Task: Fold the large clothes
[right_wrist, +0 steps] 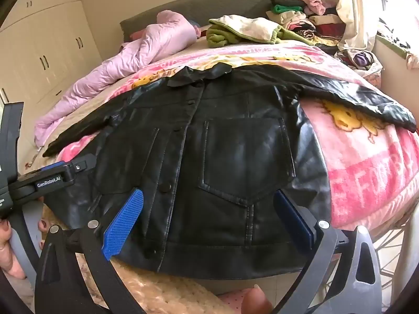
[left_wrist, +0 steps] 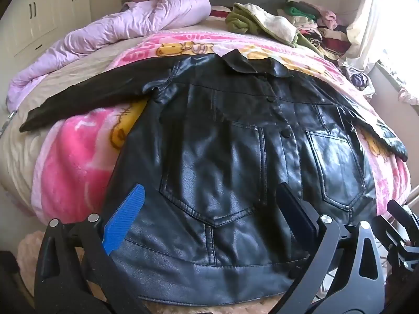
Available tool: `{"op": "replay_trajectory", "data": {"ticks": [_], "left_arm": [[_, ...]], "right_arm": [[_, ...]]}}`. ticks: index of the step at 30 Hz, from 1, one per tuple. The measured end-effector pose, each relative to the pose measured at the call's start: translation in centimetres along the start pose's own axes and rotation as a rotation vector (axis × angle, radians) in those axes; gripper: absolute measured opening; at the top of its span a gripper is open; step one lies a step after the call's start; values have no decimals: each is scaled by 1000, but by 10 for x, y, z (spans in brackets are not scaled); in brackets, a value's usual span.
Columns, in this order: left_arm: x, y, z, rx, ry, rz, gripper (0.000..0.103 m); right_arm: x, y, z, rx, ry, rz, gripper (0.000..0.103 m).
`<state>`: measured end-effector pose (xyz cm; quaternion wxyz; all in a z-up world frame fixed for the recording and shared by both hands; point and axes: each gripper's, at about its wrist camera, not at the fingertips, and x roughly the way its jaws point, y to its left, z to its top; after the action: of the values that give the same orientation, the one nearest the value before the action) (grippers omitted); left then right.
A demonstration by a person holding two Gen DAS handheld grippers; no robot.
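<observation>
A black leather jacket [left_wrist: 222, 157] lies flat, front up and buttoned, on a pink cartoon blanket [left_wrist: 76, 157], with both sleeves spread out sideways. It also shows in the right wrist view [right_wrist: 230, 157]. My left gripper [left_wrist: 209, 209] is open and empty, its blue pads hovering over the jacket's lower left part near the hem. My right gripper [right_wrist: 208, 209] is open and empty over the lower right part, above the pocket. The left gripper's body [right_wrist: 52, 178] shows at the left edge of the right wrist view.
A crumpled lilac duvet [left_wrist: 125, 23] lies at the bed's far left. A green and cream garment [left_wrist: 256, 21] and a pile of folded clothes [left_wrist: 319, 23] sit at the far right by the curtain. White wardrobes [right_wrist: 39, 52] stand at left. A beige rug [right_wrist: 162, 293] lies below.
</observation>
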<state>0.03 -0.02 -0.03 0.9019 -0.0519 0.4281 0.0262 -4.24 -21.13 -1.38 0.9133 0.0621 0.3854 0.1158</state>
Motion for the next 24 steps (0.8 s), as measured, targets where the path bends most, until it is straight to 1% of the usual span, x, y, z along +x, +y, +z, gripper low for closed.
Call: {"op": "replay_trajectory", "data": {"ticks": [6,9,24], "left_arm": [[-2,-3,2,2,0,-6,94],[-2,-6,3,4,1,-8,94],[-8,-6,-1,3,-13,-29,94]], "right_arm": [[1,9,3,-25,0,-9,99],[-2,11,1,-34,-16,-9,99],[-7,10,2,-48,-24,-13,99]]}}
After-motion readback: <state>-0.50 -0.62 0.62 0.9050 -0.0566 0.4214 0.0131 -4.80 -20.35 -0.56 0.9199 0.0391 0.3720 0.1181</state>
